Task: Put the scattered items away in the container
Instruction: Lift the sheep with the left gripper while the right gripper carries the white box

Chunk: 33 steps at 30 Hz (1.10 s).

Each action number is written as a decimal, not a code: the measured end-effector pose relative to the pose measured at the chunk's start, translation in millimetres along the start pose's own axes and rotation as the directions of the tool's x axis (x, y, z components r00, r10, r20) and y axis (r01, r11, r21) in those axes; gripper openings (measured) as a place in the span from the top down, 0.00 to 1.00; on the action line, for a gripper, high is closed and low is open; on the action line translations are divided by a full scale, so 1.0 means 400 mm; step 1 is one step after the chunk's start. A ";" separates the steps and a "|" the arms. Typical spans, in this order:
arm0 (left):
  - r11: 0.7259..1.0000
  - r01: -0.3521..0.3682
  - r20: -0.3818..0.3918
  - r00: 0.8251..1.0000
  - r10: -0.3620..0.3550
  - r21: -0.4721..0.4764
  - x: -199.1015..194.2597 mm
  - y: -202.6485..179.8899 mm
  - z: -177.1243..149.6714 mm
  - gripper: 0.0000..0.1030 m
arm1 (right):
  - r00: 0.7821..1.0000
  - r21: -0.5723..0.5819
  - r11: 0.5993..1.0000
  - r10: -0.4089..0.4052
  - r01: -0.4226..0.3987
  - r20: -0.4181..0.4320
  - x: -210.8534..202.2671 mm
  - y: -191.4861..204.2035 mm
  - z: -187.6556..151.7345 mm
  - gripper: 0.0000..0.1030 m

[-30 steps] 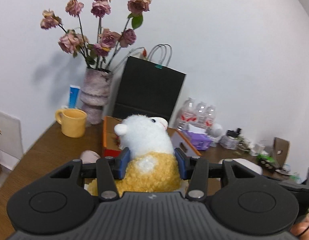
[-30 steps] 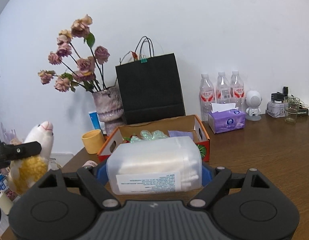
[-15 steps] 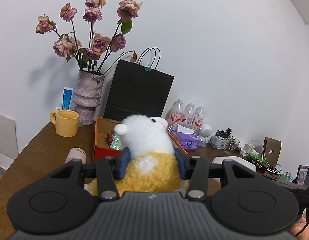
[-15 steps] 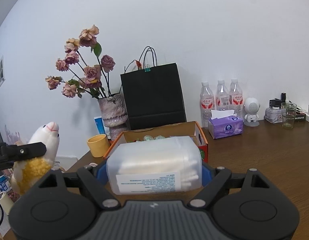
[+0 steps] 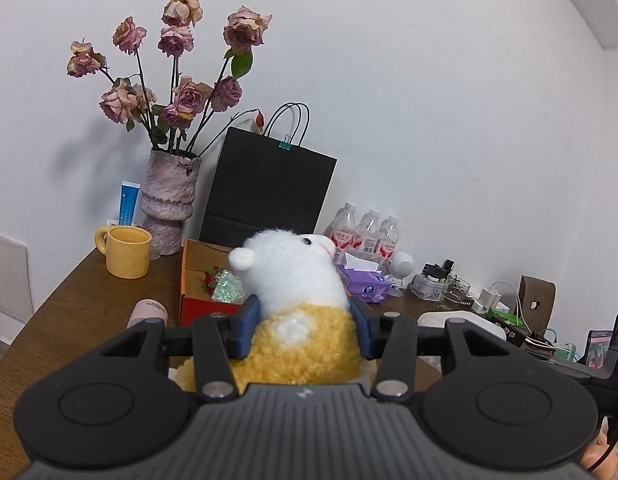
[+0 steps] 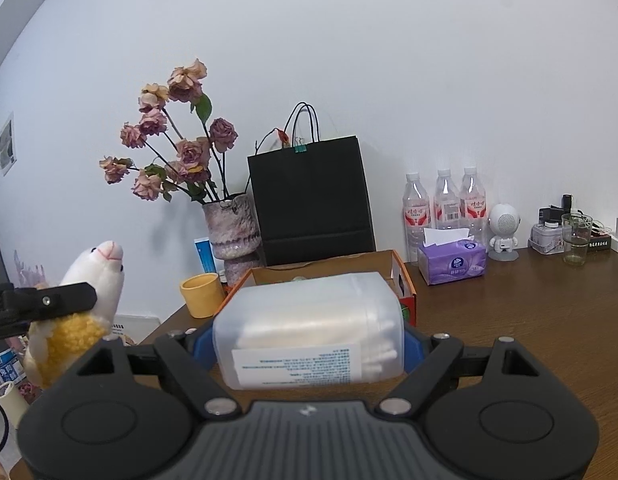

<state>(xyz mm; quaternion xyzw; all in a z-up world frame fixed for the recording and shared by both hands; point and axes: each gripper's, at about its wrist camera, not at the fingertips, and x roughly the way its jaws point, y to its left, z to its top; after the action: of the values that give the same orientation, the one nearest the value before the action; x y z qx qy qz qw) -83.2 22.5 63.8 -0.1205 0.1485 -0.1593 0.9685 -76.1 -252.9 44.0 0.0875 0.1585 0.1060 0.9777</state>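
Holding, left gripper (image 5: pixel 305 330): blue pads clamped on the yellow body of the plush toy (image 5: pixel 297 292), white head sticking up past the fingertips.
Holding, right gripper (image 6: pixel 307 346): fingers pressed on both ends of the clear cotton-swab box (image 6: pixel 309 330), label side facing the camera.
Change, left view: the cardboard box (image 5: pixel 189 276) sat closer a second ago, then dropped away; it now looks a little nearer again, with more of its inside showing than half a second back.
Change, right view: the cardboard box rim (image 6: pixel 329 262) has slid lower behind the swab box, so less of its inside shows than before; both grips are unchanged.
Task things: plush toy held above the table, in front of the cardboard box; swab box held in front of it too.
Inside the cardboard box: a green shiny wrapper (image 5: pixel 227 288) and something red beside it.
Edges: yellow mug (image 5: pixel 127 252) and vase (image 5: pixel 169 200) left of the cardboard box; black paper bag (image 6: pixel 311 200) right behind it; purple tissue pack (image 6: pixel 453 260) to its right, apart from it.
Open room: bare wooden table (image 6: pixel 529 312) right of the cardboard box; a pink cylinder (image 5: pixel 147 312) lies just left of its near corner.
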 end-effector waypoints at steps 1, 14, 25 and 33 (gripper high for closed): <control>1.000 0.000 0.001 1.000 0.000 0.001 -0.002 -0.001 0.000 0.53 | 1.000 -0.001 1.000 0.001 -0.001 0.000 -0.001 0.000 0.000 0.19; 1.000 0.005 -0.003 1.000 -0.005 0.004 0.001 -0.012 0.008 0.53 | 1.000 -0.004 1.000 0.010 -0.010 -0.002 -0.002 -0.005 0.007 0.19; 0.999 0.035 -0.014 0.999 -0.035 0.007 0.074 -0.019 0.079 0.53 | 1.000 -0.013 1.000 0.003 -0.003 -0.020 0.069 -0.023 0.065 0.19; 0.999 0.053 -0.017 0.998 -0.053 0.001 0.159 -0.036 0.156 0.53 | 0.998 0.005 1.000 0.026 -0.026 -0.056 0.164 -0.047 0.144 0.19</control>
<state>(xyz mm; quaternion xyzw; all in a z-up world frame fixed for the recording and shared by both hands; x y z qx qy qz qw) -9.3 -0.9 109.7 -0.1225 0.1533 -0.1860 0.9628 7.2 -263.5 74.7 0.0885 0.1850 0.1210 0.9712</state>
